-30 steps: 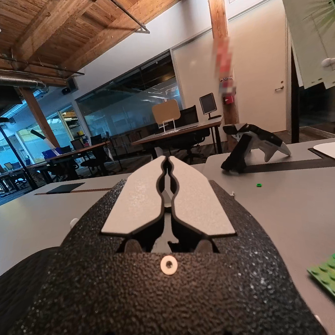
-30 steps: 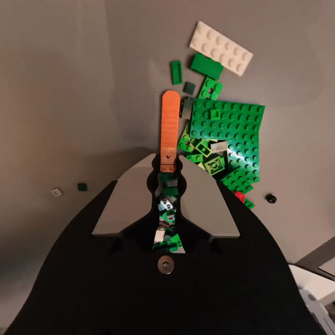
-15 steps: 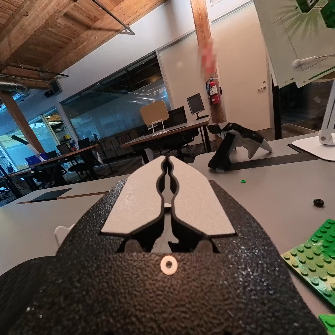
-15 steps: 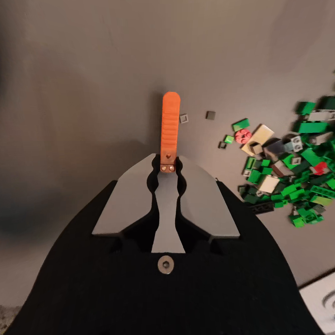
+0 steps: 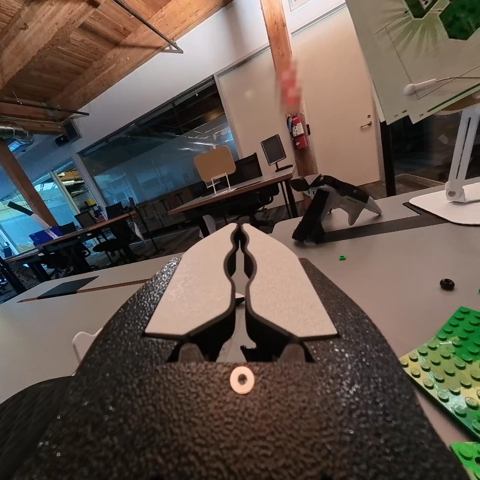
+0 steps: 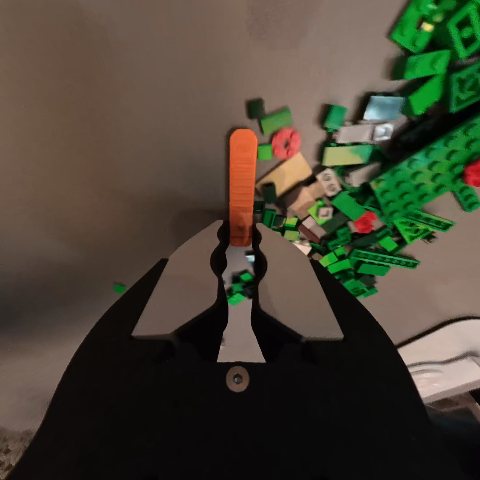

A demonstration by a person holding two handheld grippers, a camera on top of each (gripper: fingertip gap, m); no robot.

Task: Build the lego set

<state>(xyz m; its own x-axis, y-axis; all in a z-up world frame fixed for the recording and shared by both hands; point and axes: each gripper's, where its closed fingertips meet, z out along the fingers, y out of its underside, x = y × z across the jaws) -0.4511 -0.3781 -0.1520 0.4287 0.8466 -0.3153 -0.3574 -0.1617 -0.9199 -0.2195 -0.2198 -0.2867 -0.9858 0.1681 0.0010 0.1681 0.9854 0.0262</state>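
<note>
Right gripper [image 6: 240, 226] clamped on orange tool [image 6: 242, 187]

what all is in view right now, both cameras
brick pile: many, mostly green, right of the orange tool
round studs: three, red, in the pile
orange tool: one, held upright
big plate: one, green, table's right edge
loose brick: one, green, mid table
small ring: one, black, on table
spare gripper: one, black and white, far table
stand: one, white, far right
table: grey
left tongs: shut, empty
right tongs: shut on orange tool
</note>
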